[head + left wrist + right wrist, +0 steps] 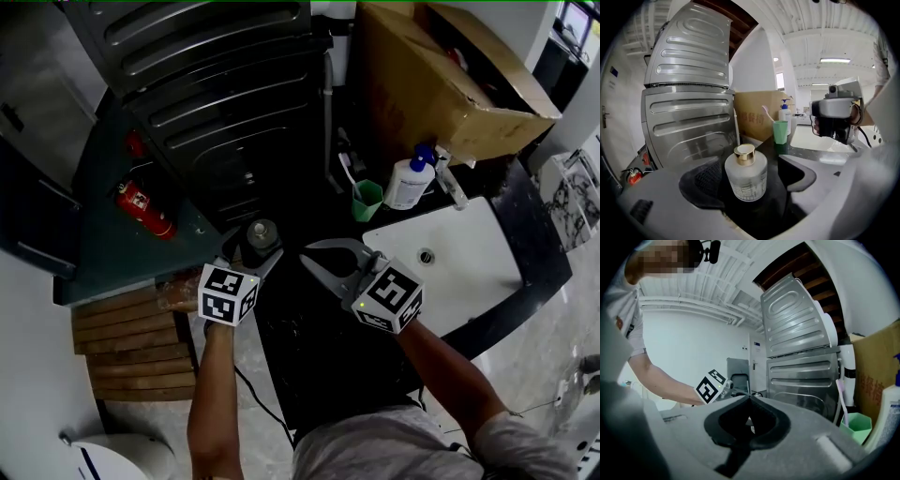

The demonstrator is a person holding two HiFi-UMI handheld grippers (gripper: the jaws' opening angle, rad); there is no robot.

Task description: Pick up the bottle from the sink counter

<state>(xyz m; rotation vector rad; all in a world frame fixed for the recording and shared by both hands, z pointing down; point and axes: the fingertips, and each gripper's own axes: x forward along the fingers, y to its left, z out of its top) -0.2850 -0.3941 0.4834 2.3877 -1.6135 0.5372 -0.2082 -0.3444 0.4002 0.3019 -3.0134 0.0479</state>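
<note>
One black counter (323,347) (sink (459,253) beside): left tool (751,180) spread around bottle (746,173), right tool (750,399) closed.

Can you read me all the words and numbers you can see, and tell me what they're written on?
Nothing here can be read for sure.
On the cardboard box: red characters, too blurred to read.
On the bottle: fine print low on the frosted glass, too small to read.
On the pump bottle: a label, too small to read.
On the fire extinguisher: a white label, too small to read.
</note>
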